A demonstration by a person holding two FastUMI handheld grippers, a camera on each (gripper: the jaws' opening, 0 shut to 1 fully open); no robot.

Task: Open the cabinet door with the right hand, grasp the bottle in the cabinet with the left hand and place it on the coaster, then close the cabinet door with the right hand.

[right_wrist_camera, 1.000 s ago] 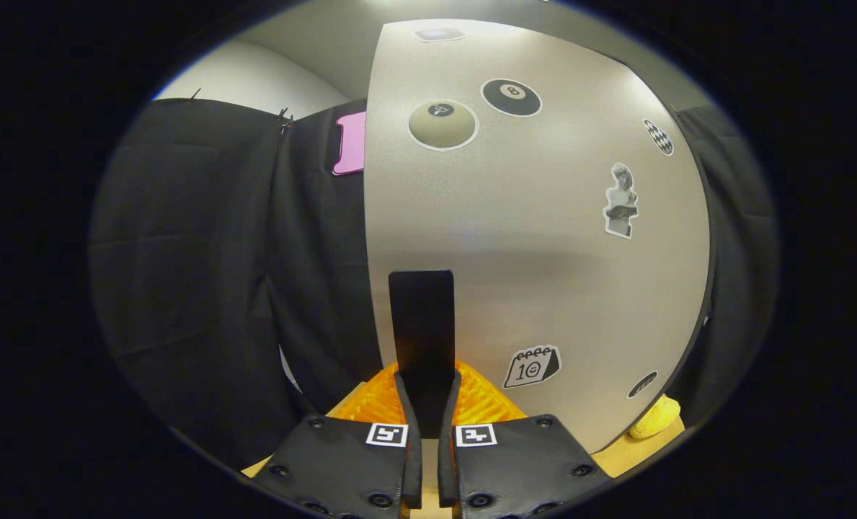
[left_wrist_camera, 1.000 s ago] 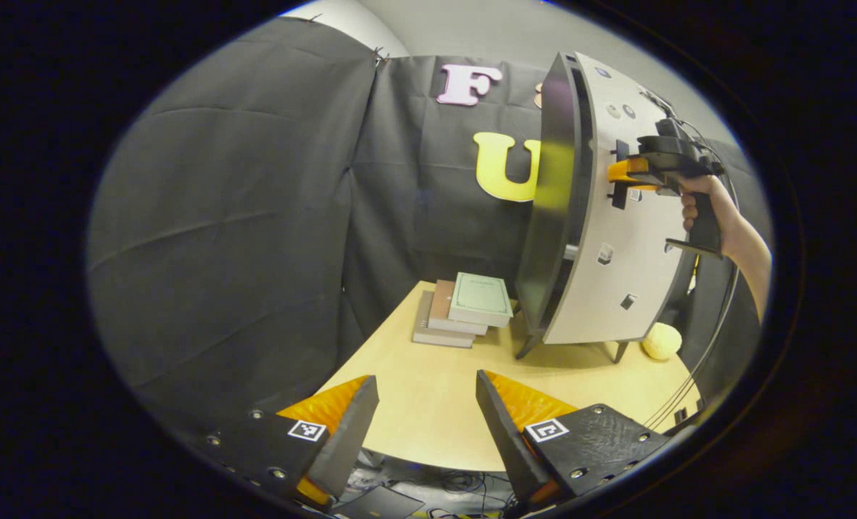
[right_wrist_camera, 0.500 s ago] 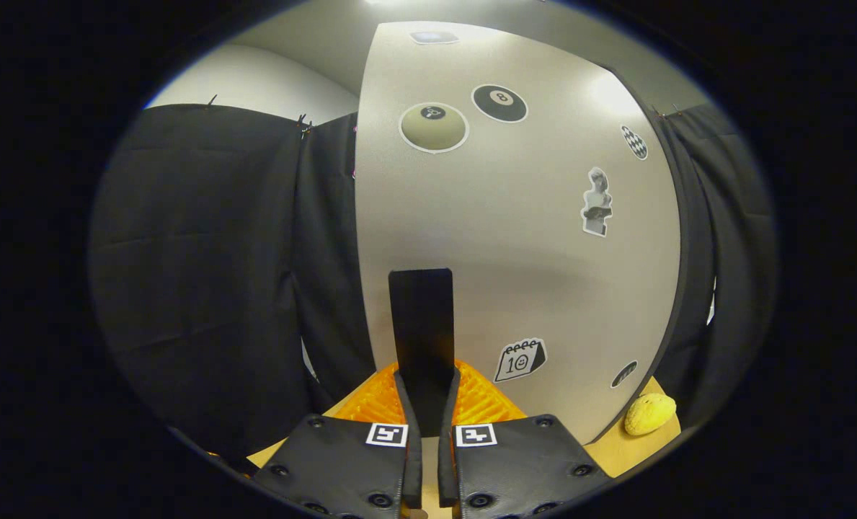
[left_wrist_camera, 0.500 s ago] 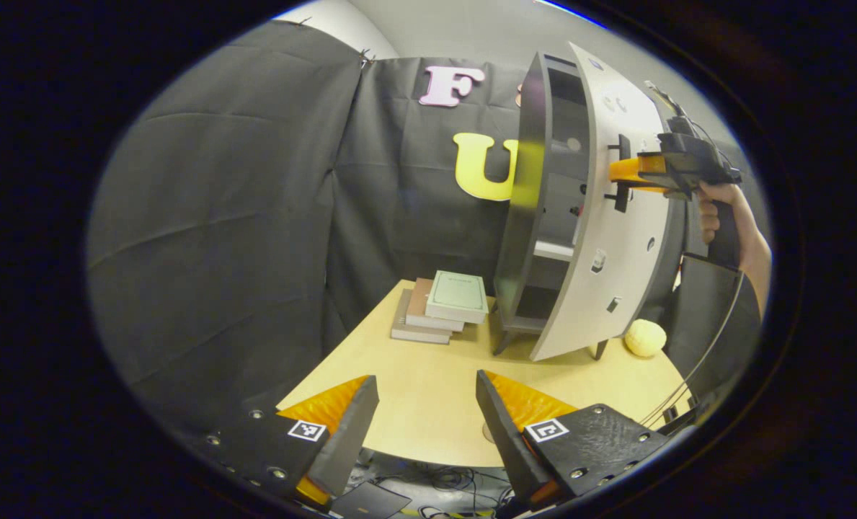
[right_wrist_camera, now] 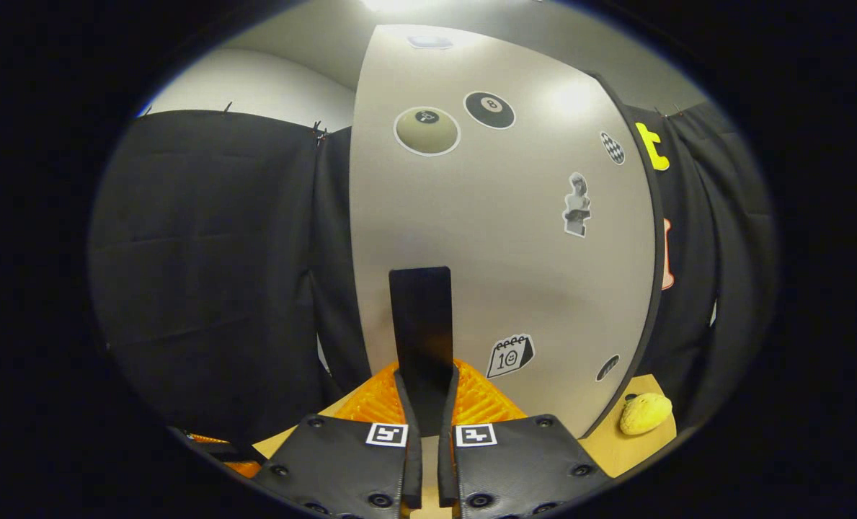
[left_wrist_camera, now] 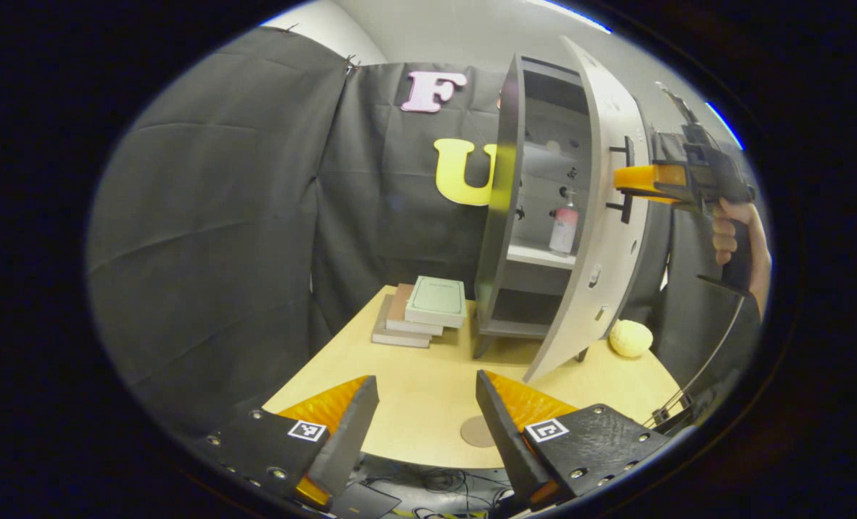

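Bottle point(left_wrist_camera: 564, 228) stands upright on the cabinet shelf point(left_wrist_camera: 540, 255), up and ahead to the right of your wide-spread left gripper point(left_wrist_camera: 424, 425) fingers, while your right gripper point(right_wrist_camera: 426, 414) fingers pinch the door handle point(right_wrist_camera: 421, 324).

Recording booth: black cloth walls point(left_wrist_camera: 219, 216), small table point(left_wrist_camera: 428, 389).

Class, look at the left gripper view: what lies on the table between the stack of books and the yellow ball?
In the left gripper view, the cabinet stands between the stack of books and the yellow ball.
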